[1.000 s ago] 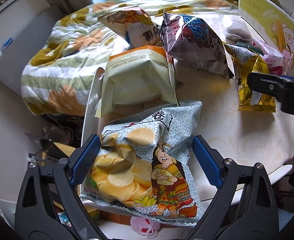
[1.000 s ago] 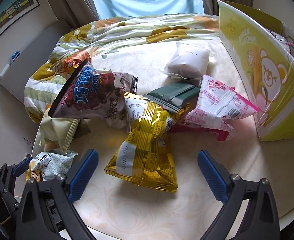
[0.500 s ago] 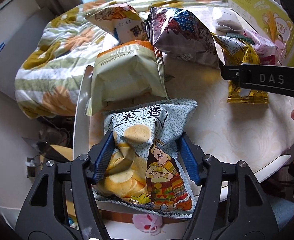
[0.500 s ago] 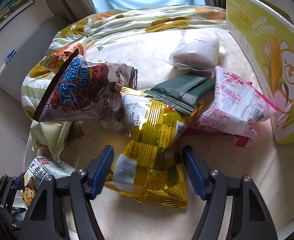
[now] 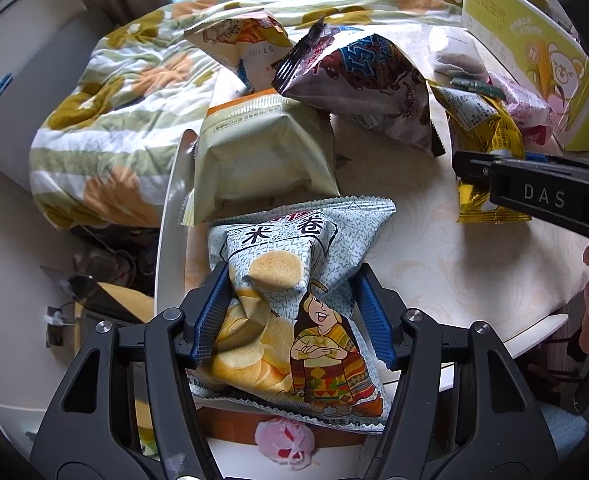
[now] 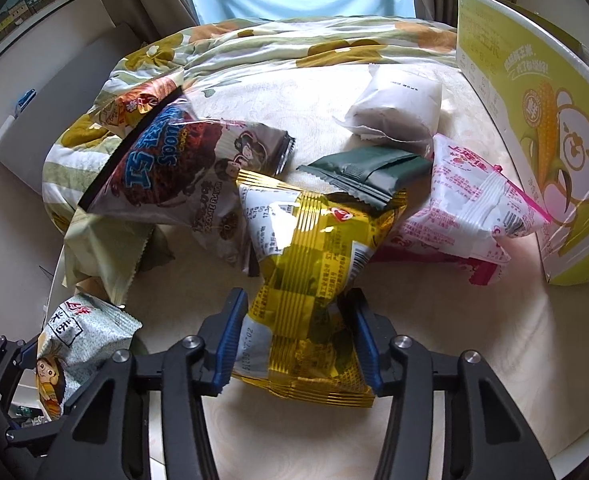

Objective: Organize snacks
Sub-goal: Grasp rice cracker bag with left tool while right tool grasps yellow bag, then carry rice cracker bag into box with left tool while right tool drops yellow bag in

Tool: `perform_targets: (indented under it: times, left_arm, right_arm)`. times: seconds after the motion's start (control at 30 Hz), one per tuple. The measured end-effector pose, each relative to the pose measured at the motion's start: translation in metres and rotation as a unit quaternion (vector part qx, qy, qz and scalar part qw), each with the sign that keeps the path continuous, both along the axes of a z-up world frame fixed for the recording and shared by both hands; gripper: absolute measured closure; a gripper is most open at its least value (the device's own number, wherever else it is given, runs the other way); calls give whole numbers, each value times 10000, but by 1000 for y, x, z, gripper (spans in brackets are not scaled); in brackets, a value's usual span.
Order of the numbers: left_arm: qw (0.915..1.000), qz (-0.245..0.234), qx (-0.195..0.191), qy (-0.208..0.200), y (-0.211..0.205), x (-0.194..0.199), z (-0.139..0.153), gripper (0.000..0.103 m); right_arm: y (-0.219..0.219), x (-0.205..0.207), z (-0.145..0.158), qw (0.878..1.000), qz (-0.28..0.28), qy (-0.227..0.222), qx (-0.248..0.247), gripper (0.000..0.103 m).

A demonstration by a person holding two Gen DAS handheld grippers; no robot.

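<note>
In the left wrist view, the left gripper (image 5: 292, 312) is closed on the chip bag (image 5: 294, 300), its blue pads pressing into both sides of the crumpled pack at the near edge of the table (image 5: 434, 264). Just beyond lies a pale bag (image 5: 262, 160), with a brown bag (image 5: 366, 84) resting partly on it. The right gripper (image 5: 534, 188) shows at right, beside the gold bag (image 5: 482, 120). In the right wrist view, the right gripper (image 6: 298, 334) is clamped on the gold bag (image 6: 310, 272), which lies mid-table. A green pouch (image 6: 366, 172) rests on its far end, a pink pack (image 6: 470, 204) lies to the right, a white pack (image 6: 398, 108) beyond, and a yellow box (image 6: 534, 120) stands at the right edge.
</note>
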State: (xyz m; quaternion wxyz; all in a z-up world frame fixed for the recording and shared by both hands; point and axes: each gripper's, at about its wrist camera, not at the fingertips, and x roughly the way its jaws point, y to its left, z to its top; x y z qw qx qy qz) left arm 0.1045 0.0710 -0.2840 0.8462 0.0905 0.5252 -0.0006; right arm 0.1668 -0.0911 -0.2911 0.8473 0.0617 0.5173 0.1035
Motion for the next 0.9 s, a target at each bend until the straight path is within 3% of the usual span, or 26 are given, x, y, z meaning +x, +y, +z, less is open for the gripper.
perform_targets:
  times: [0.57,0.9]
  left_arm:
    - [9992,117,-179,-341,-13,-18,37,45]
    - [9961,180,-447,-744,-40,-17,99,45]
  right_arm:
    - [-15,-30,25,9991,192,-140,353,69]
    - [-47,-46,87,9953,288,-591,713,69]
